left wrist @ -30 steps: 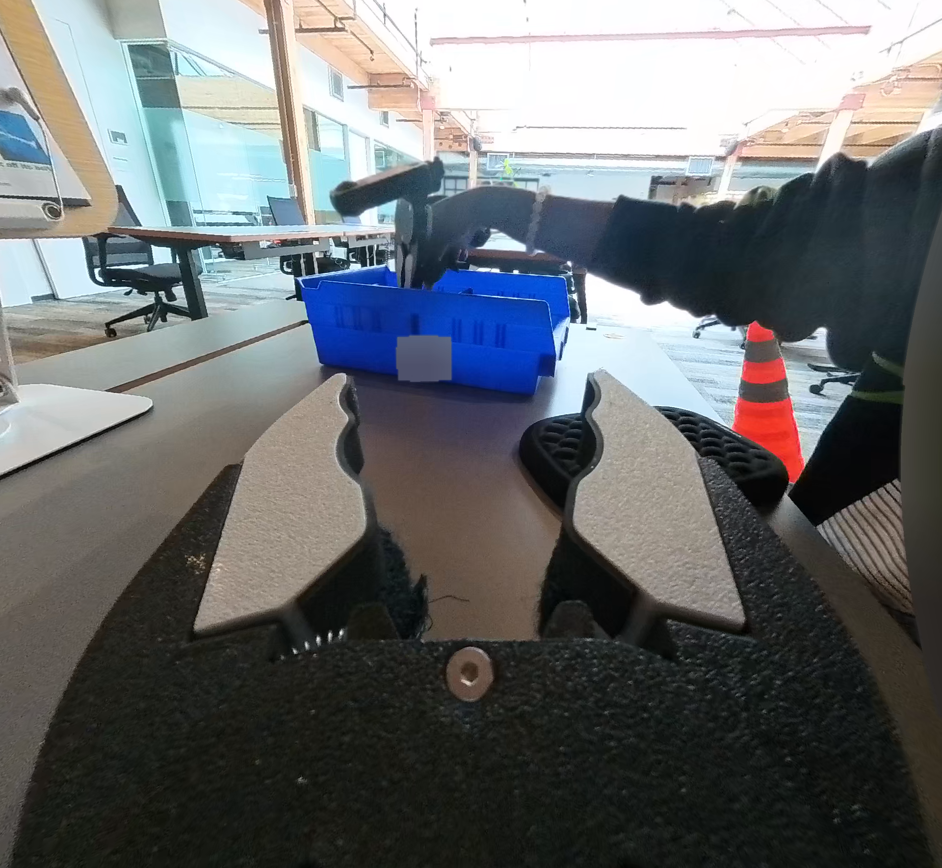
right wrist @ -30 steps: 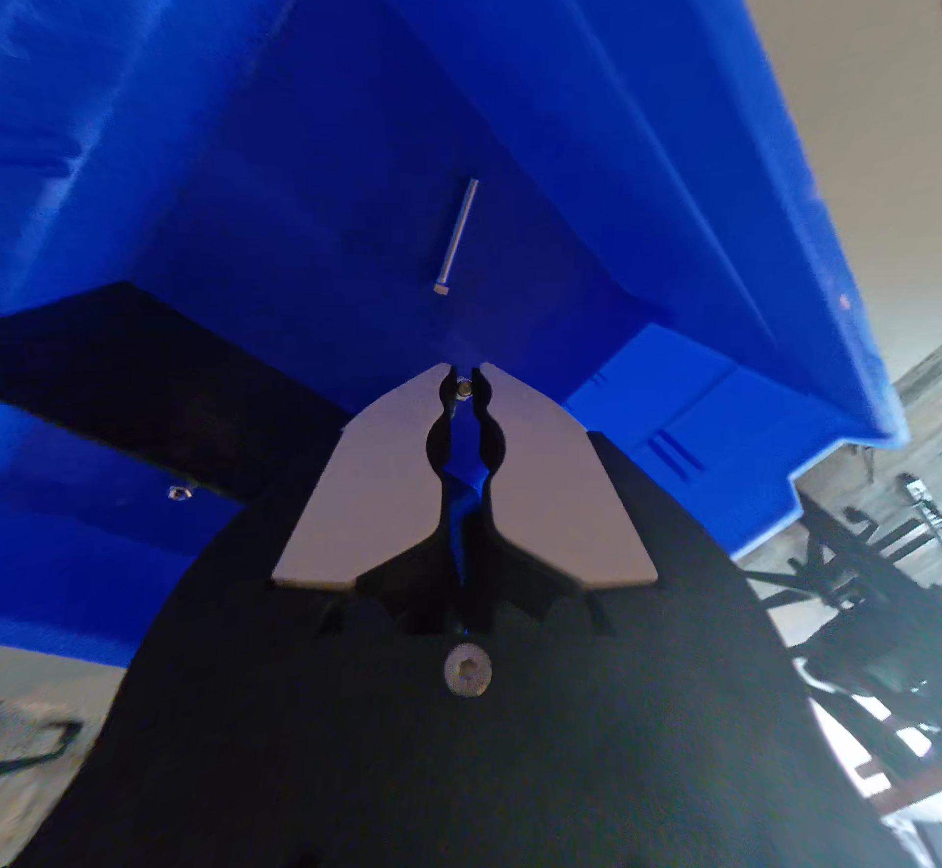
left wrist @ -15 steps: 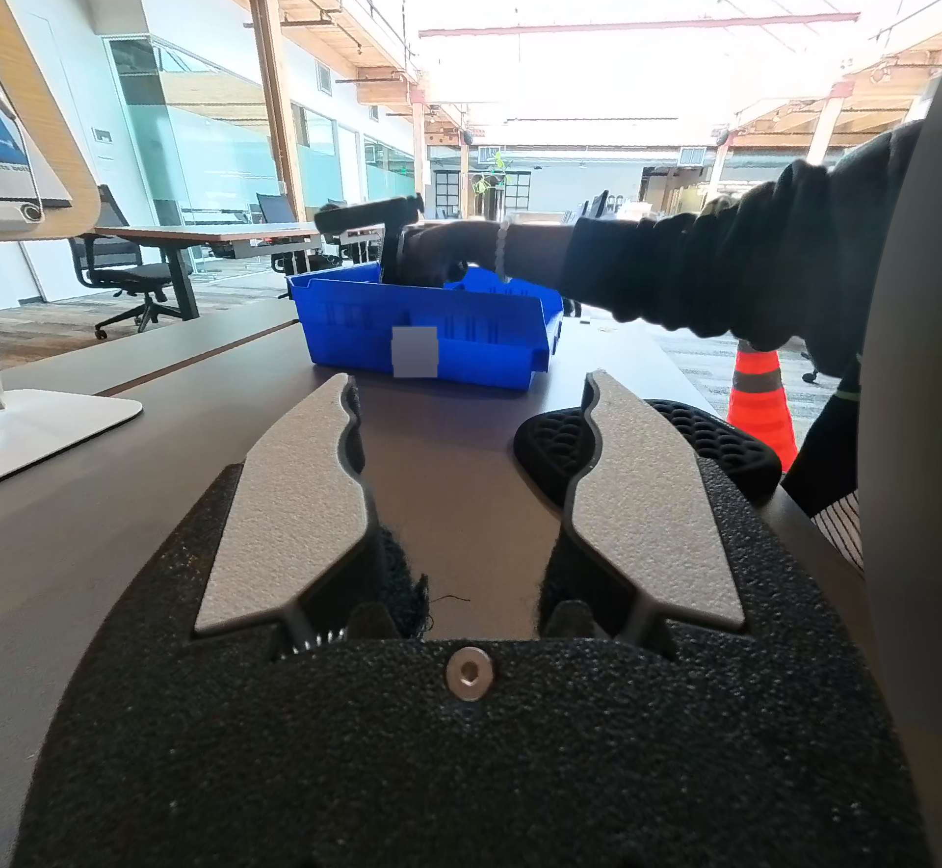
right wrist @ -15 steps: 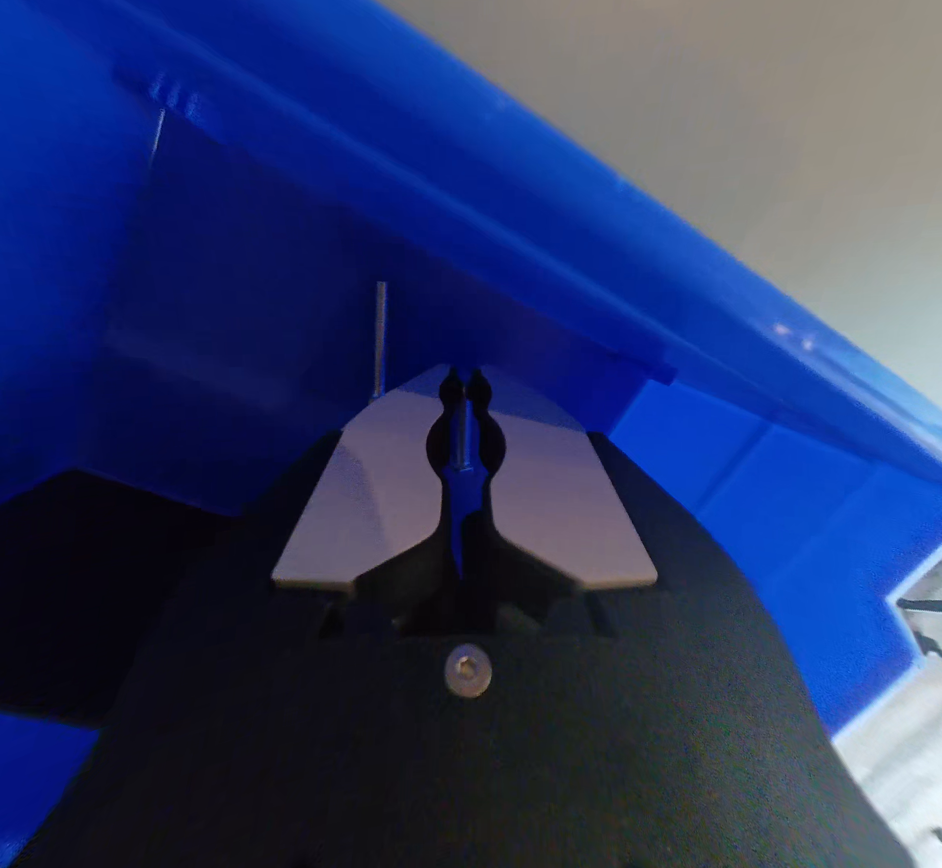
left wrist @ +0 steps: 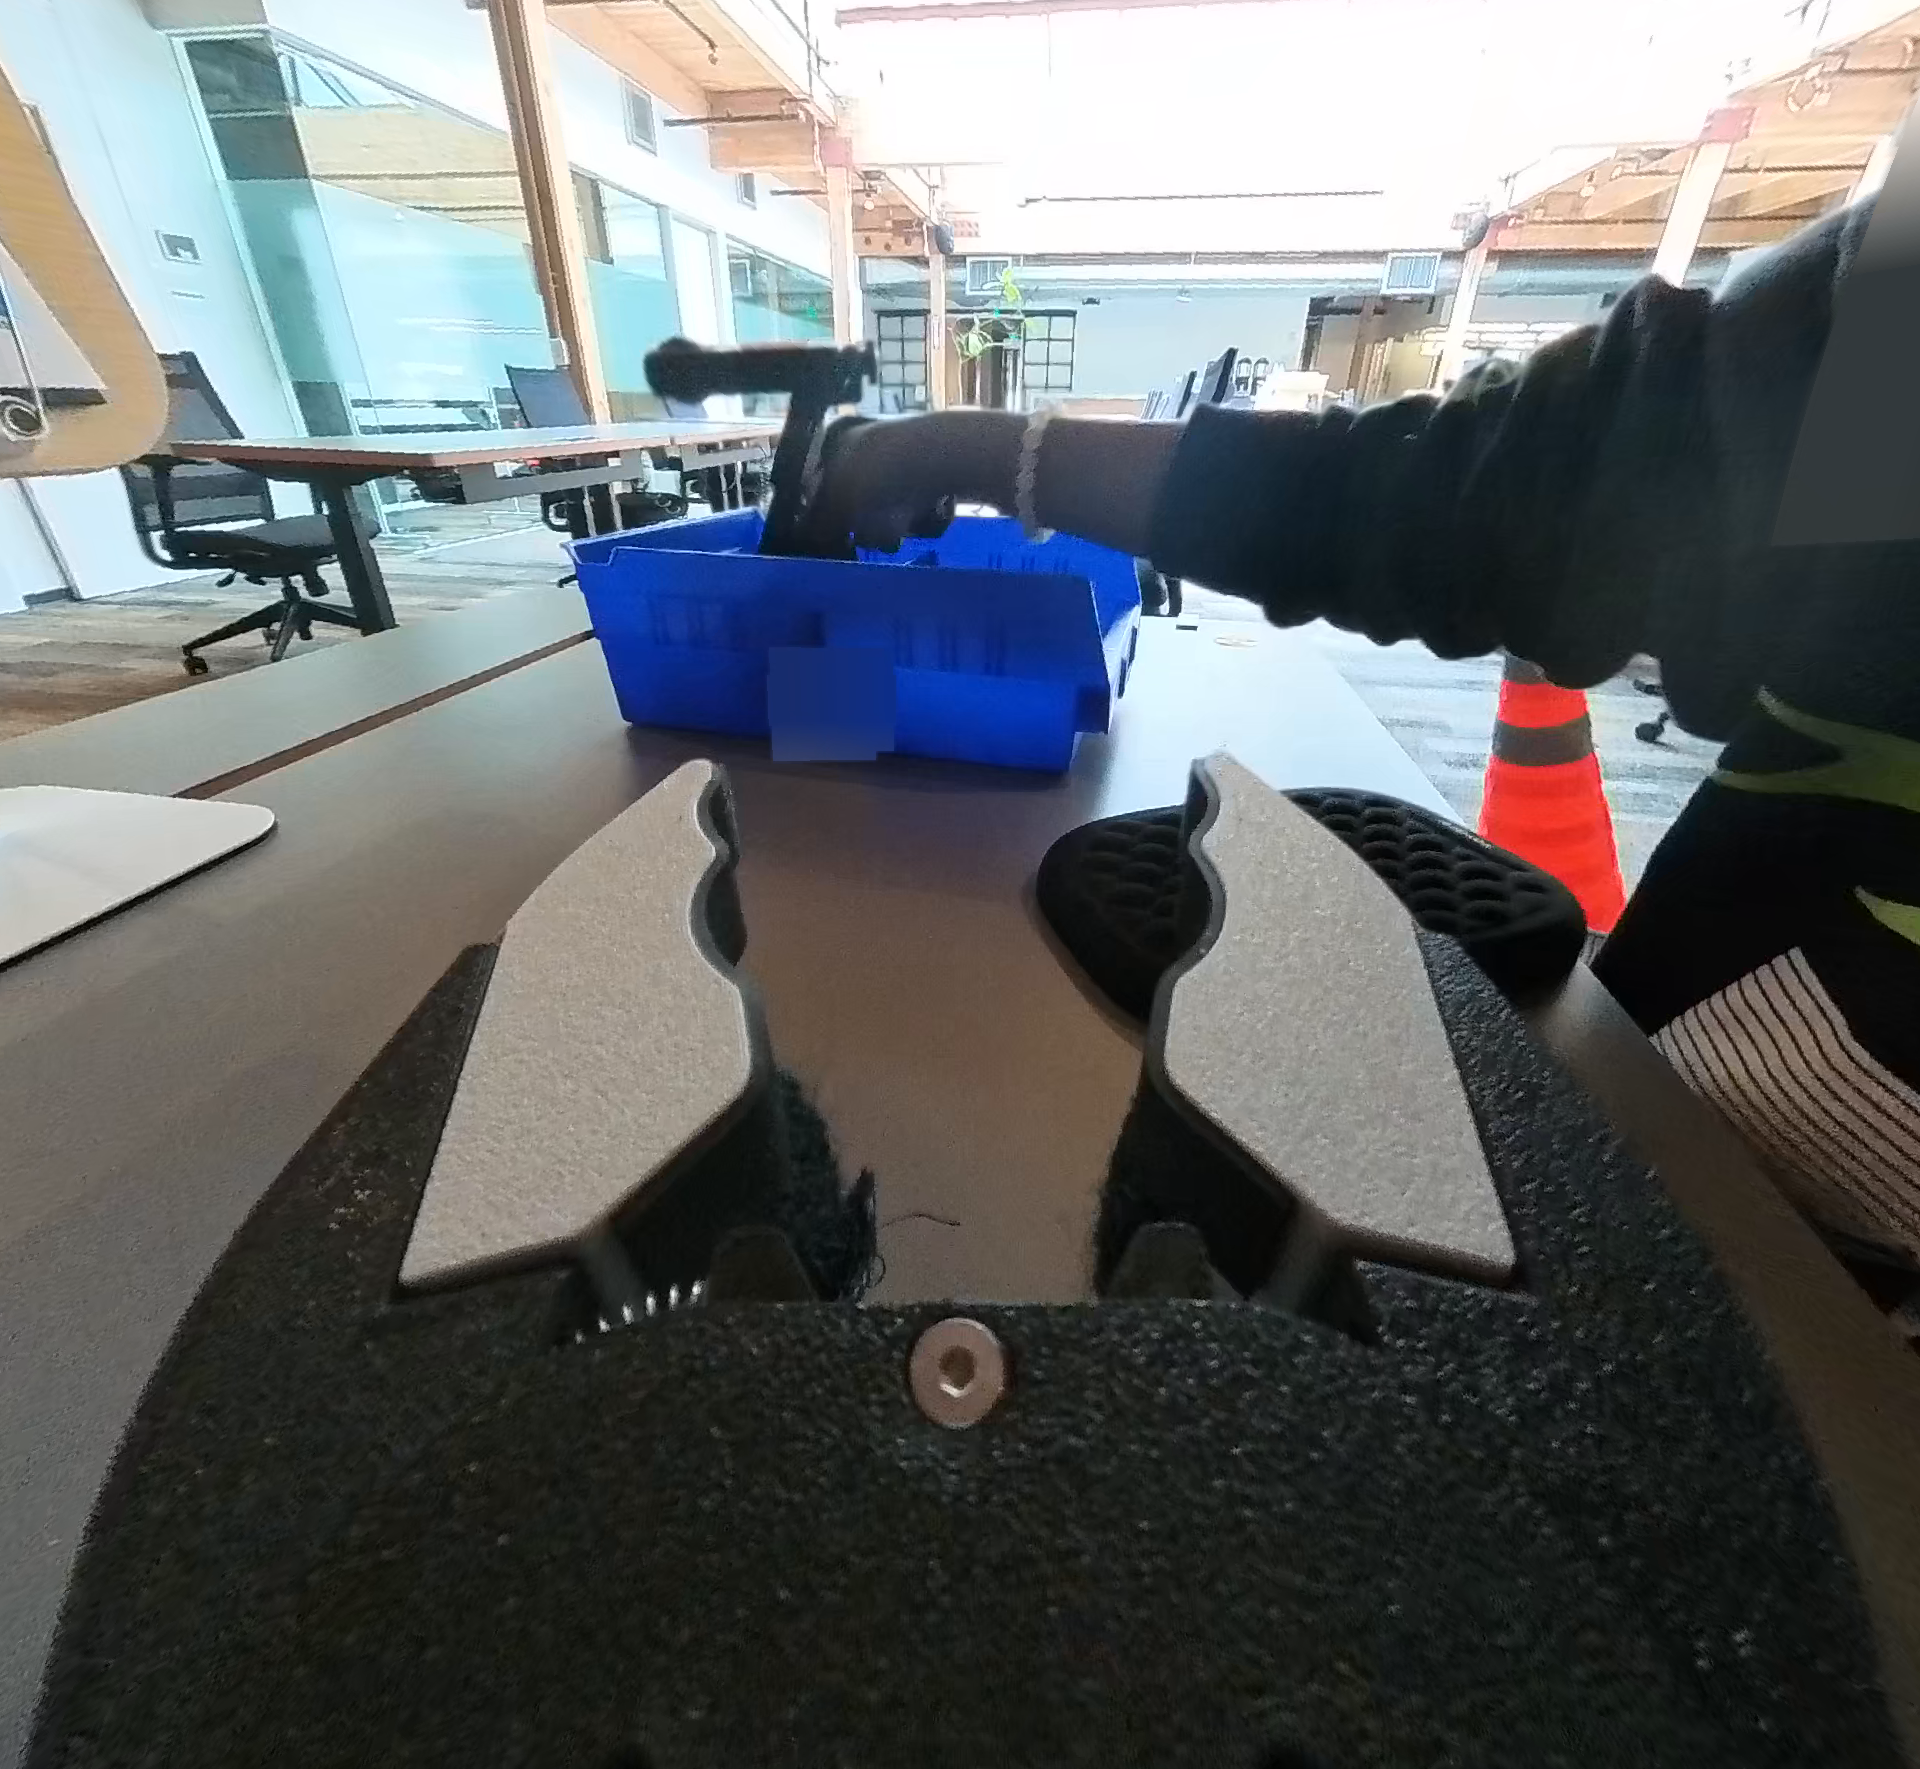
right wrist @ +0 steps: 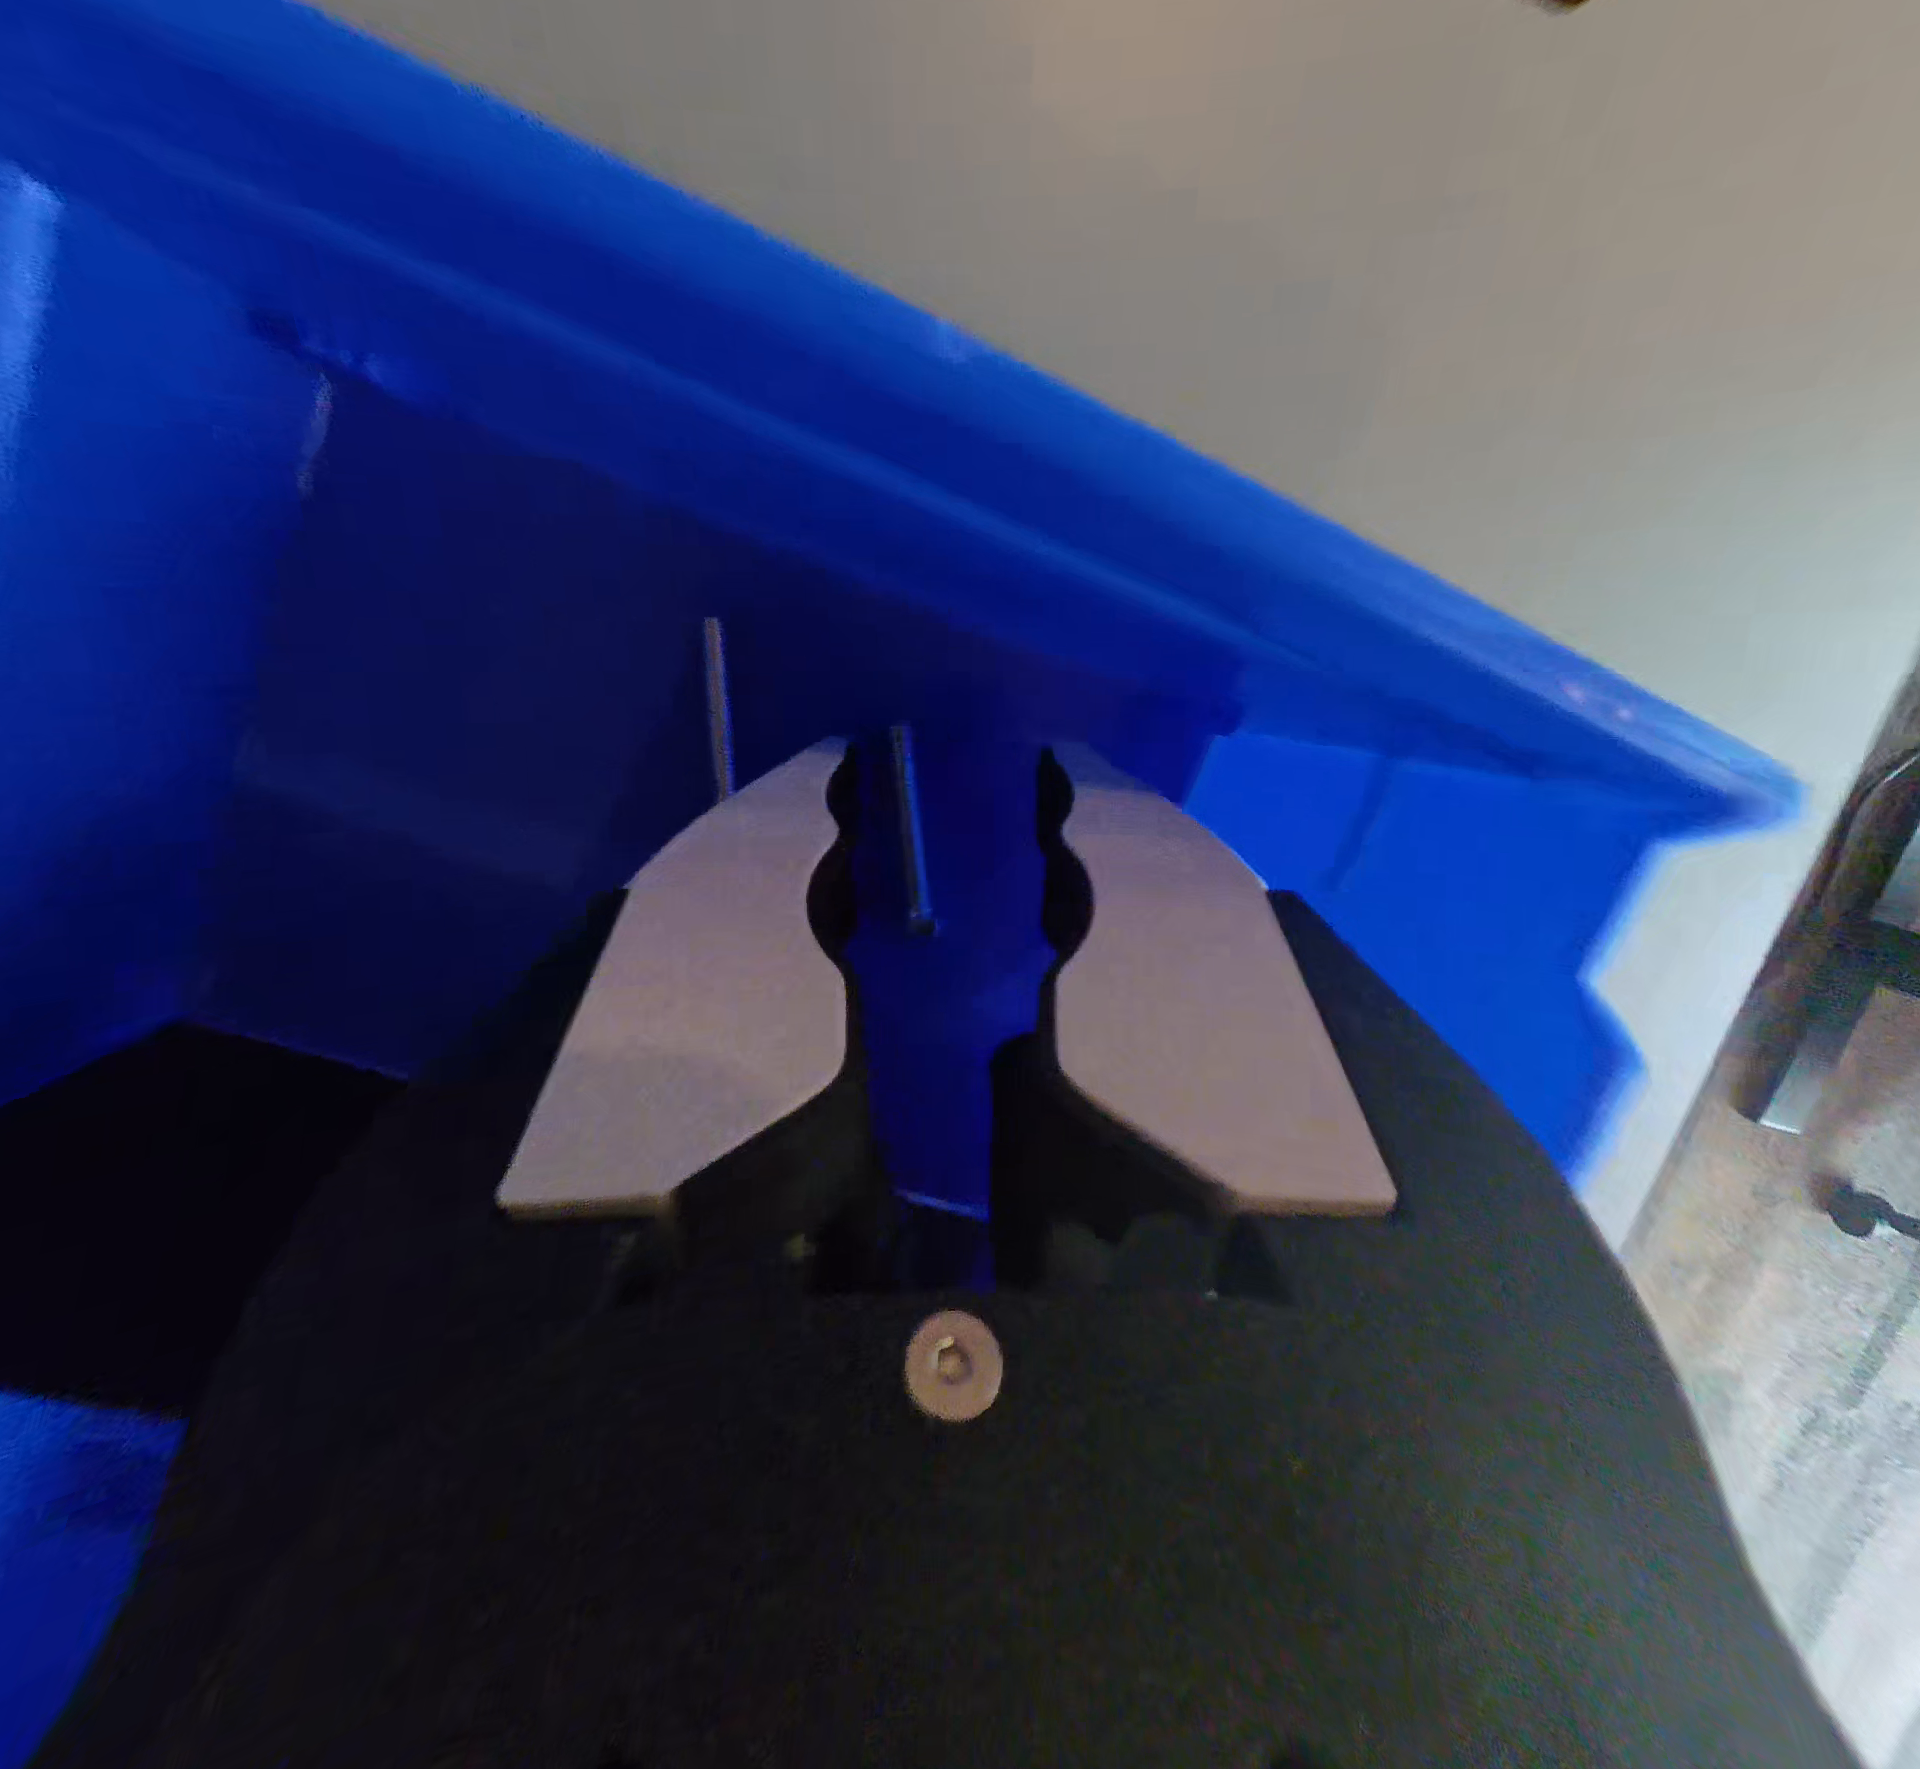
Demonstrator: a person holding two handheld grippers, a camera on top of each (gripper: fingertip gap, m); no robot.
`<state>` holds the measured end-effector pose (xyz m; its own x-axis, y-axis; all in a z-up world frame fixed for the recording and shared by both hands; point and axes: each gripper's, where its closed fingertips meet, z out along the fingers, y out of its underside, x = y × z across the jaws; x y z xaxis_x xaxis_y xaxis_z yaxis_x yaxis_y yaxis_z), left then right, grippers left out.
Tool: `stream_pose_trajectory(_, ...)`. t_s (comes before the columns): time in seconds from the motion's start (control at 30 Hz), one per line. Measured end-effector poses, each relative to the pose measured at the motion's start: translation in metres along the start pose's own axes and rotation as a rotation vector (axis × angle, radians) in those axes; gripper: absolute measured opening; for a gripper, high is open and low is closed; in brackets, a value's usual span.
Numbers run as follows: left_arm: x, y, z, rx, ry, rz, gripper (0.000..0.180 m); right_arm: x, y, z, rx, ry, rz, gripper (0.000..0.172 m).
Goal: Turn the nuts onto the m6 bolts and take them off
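Note:
A blue bin (left wrist: 675, 659) stands on the dark table (left wrist: 416, 836) ahead of my left gripper (left wrist: 956, 774), which is open and empty just above the table. In the left wrist view a person's sleeved arm (left wrist: 1455, 514) holds my right gripper (left wrist: 790, 462) down inside the bin, its fingers hidden by the wall. In the right wrist view my right gripper (right wrist: 943, 763) is open inside the bin (right wrist: 623, 431). A thin silver bolt (right wrist: 907, 826) lies on the bin floor between the fingers, near the left one, and neither pad presses on it. A second bolt (right wrist: 717, 701) lies just left of the left finger.
A black perforated pad (left wrist: 1455, 867) lies on the table by my left gripper's right finger. A white monitor base (left wrist: 104, 846) sits at the left. An orange cone (left wrist: 1548, 784) stands on the floor beyond the table's right edge. Desks and office chairs stand farther back. Tip to tip, the grippers are about 45 cm apart.
My right gripper, shut on a small metal piece a second ago, swung over the bin floor and has opened; a bolt now lies loose between its fingers. My left gripper stayed open and nearly still.

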<state>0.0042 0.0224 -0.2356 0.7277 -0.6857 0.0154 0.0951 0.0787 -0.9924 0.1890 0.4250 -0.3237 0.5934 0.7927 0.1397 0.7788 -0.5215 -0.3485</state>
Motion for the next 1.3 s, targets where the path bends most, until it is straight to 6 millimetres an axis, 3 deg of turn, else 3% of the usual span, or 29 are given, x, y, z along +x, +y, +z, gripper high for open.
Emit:
stream_pose_trajectory(0.1, -0.001, -0.001, -0.001, -0.011, -0.016, 0.023, 0.08, -0.005, -0.018, -0.04, 0.191, 0.02, 0.035, 0.042)
stream_pose_trajectory(0.2, -0.006, -0.008, -0.004, 0.002, -0.046, 0.053, 0.077, -0.032, -0.032, -0.095, 0.462, -0.002, 0.051, 0.046)
stream_pose_trajectory(0.37, -0.016, -0.031, -0.017, 0.007, -0.13, 0.093, 0.075, -0.128, -0.017, -0.182, 0.84, -0.144, -0.055, 0.049)
stream_pose_trajectory(0.53, -0.021, -0.08, -0.052, -0.034, -0.303, 0.174, 0.076, -0.214, 0.013, -0.231, 1.106, -0.249, -0.17, 0.045)
stream_pose_trajectory(0.6, -0.024, -0.109, -0.078, -0.068, -0.402, 0.222, 0.077, -0.242, 0.019, -0.235, 1.171, -0.292, -0.216, 0.043)
stream_pose_trajectory(0.7, -0.035, -0.152, -0.13, -0.157, -0.564, 0.275, 0.076, -0.268, 0.022, -0.223, 1.206, -0.318, -0.266, 0.042)
stream_pose_trajectory(0.87, -0.075, -0.184, -0.241, -0.366, -0.87, 0.241, 0.075, -0.304, 0.026, -0.213, 1.294, -0.456, -0.305, 0.038)
stream_pose_trajectory(0.97, -0.1, -0.176, -0.3, -0.46, -1.011, 0.137, 0.074, -0.322, 0.033, -0.225, 1.39, -0.451, -0.362, 0.036)
stream_pose_trajectory(1.07, -0.125, -0.155, -0.341, -0.5, -1.097, -0.014, 0.072, -0.336, 0.043, -0.227, 1.485, -0.304, -0.485, 0.032)
stream_pose_trajectory(1.17, -0.147, -0.126, -0.365, -0.544, -1.123, -0.176, 0.072, -0.345, 0.046, -0.228, 1.512, -0.151, -0.625, 0.031)
stream_pose_trajectory(1.3, -0.167, -0.087, -0.382, -0.639, -1.143, -0.326, 0.069, -0.371, 0.055, -0.222, 1.492, -0.224, -0.73, 0.03)
